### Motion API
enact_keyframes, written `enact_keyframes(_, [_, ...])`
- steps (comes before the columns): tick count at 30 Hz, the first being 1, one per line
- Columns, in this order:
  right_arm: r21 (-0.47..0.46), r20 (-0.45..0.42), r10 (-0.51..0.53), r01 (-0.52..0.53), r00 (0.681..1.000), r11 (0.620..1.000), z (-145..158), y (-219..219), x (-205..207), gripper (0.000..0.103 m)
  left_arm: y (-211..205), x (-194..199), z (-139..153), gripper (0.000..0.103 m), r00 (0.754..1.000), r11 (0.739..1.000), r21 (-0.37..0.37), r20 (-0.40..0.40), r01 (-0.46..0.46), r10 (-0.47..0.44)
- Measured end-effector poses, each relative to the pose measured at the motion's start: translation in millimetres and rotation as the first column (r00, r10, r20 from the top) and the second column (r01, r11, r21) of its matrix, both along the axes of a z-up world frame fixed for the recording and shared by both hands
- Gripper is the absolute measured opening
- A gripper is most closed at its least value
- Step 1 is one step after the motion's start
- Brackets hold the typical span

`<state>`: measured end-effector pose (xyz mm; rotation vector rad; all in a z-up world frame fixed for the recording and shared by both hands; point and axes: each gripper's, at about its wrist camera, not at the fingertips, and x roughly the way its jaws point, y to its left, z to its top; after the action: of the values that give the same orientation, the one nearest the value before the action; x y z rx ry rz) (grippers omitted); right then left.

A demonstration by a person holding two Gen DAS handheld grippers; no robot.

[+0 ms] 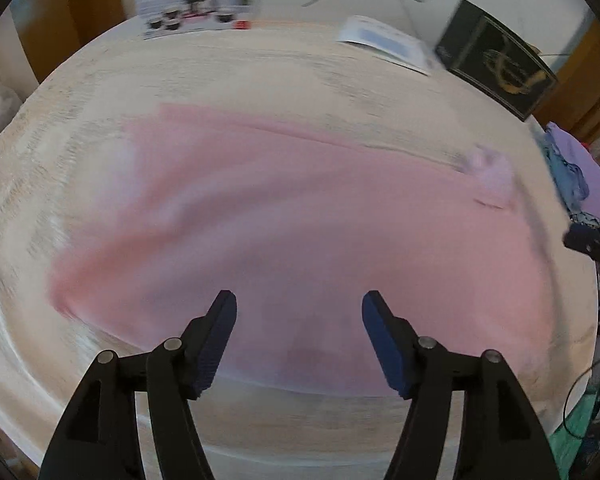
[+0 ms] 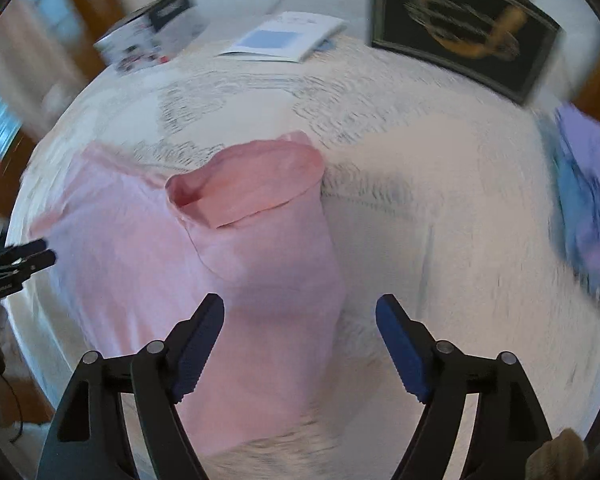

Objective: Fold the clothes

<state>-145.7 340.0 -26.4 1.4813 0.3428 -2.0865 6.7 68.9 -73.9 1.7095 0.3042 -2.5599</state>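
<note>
A pink garment (image 1: 284, 216) lies spread on the pale patterned table (image 1: 220, 64), blurred by motion in the left wrist view. My left gripper (image 1: 299, 304) hangs open above its near edge with nothing between the fingers. In the right wrist view the same pink garment (image 2: 260, 264) shows a sleeve (image 2: 248, 184) folded over onto its body. My right gripper (image 2: 300, 312) is open above the garment's right edge and holds nothing. The left gripper (image 2: 40, 254) shows at the far left of the right wrist view, and the right gripper (image 1: 592, 240) at the far right of the left wrist view.
At the table's far side stand a printed box (image 1: 200, 0), a white booklet (image 1: 384, 42) and a black box with a gold design (image 1: 496, 60). A pile of lilac and blue clothes (image 2: 584, 196) lies at the right edge. Bare tabletop (image 2: 460, 200) lies right of the garment.
</note>
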Motion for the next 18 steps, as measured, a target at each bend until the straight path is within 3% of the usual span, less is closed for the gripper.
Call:
enact_keyframes(5, [-0.041, -0.007, 0.265, -0.265, 0.964, 0.963, -14, 14, -17, 0.073, 86, 24, -7, 0.066, 0.981, 0.981, -0.02, -0.015, -0.191, 0.191])
enact_keyframes(7, [-0.073, 0.022, 0.335, -0.333, 0.942, 0.94, -18, 21, -21, 0.064, 115, 34, -10, 0.066, 0.963, 0.963, -0.011, -0.001, -0.268, 0.268])
enact_keyframes(10, [-0.105, 0.039, 0.428, -0.423, 0.903, 0.9, -17, 26, -14, 0.063, 158, 49, -15, 0.066, 0.925, 0.925, 0.0, 0.021, -0.379, 0.379])
enact_keyframes(12, [-0.082, 0.023, 0.504, -0.5, 0.864, 0.862, -19, 27, -7, 0.062, 179, 56, -18, 0.066, 0.907, 0.908, 0.006, 0.025, -0.42, 0.42])
enact_keyframes(18, [-0.1, 0.05, 0.586, -0.579, 0.809, 0.809, -31, 26, -13, 0.063, 223, 59, -33, 0.069, 0.865, 0.866, 0.025, 0.061, -0.5, 0.497])
